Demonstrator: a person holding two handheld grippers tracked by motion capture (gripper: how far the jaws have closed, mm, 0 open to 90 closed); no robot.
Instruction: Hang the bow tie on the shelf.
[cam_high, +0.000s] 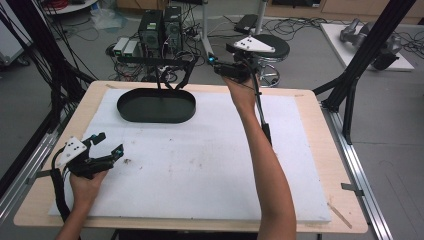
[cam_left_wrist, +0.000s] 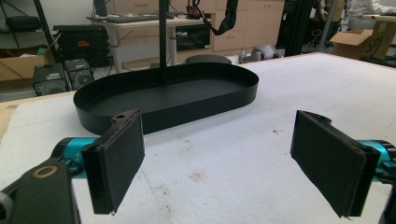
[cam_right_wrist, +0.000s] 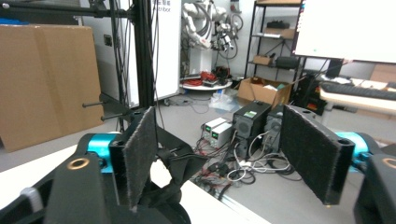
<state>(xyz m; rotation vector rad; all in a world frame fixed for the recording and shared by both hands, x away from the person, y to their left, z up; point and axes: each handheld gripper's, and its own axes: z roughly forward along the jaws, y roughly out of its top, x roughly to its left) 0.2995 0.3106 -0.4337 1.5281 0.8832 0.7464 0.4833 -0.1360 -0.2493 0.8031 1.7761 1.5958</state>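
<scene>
A black oval tray (cam_high: 156, 106) sits at the back left of the white mat; in the left gripper view the tray (cam_left_wrist: 168, 93) lies ahead of the jaws. A black stand with a crossbar (cam_high: 155, 60) rises from the tray, and a dark strap-like piece (cam_high: 183, 75) hangs at its right end. My right gripper (cam_high: 207, 62) is raised at the back, just right of that end, open with nothing between its pads (cam_right_wrist: 140, 154). The dark piece (cam_right_wrist: 180, 168) lies below and beyond those jaws. My left gripper (cam_high: 109, 144) rests low at the front left, open and empty (cam_left_wrist: 217, 130).
The white foam mat (cam_high: 210, 165) covers most of the wooden table (cam_high: 320, 200). Black frame posts (cam_high: 360, 65) stand at the right and left sides. Beyond the far edge are computer towers (cam_high: 161, 27), cables and a black stool (cam_high: 272, 47).
</scene>
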